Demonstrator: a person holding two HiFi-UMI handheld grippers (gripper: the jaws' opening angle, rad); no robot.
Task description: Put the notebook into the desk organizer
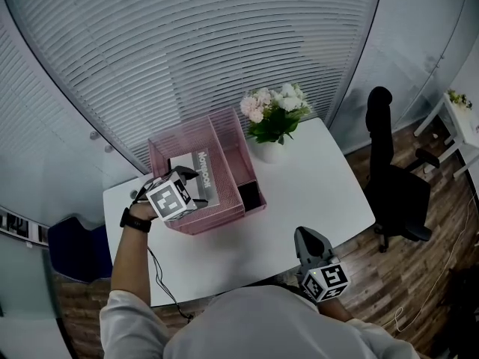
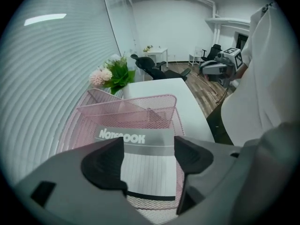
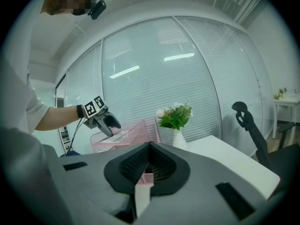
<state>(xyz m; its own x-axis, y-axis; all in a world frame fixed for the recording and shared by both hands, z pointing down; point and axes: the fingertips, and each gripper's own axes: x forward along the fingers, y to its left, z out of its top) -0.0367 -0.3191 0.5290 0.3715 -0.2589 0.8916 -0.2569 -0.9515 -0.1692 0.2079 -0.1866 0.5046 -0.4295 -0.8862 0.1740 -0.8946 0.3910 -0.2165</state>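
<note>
The grey notebook [image 1: 200, 172] [image 2: 145, 163] lies flat inside the pink wire-mesh desk organizer [image 1: 224, 123] [image 2: 127, 108], in its wide compartment. My left gripper [image 1: 174, 176] [image 2: 149, 146] hovers just over the notebook's near end, jaws spread wide, and the pads press on nothing. From the right gripper view, that left gripper [image 3: 106, 121] hangs above the organizer [image 3: 137, 129]. My right gripper [image 1: 308, 238] [image 3: 149, 150] is shut and empty, held close to my body at the table's front edge.
A white vase of pink and white flowers [image 1: 273, 117] stands right behind the organizer. A black office chair [image 1: 393, 178] is off the white table's [image 1: 314, 185] right end. A blind-covered glass wall curves behind. A cable [image 1: 161, 275] trails from my left wrist.
</note>
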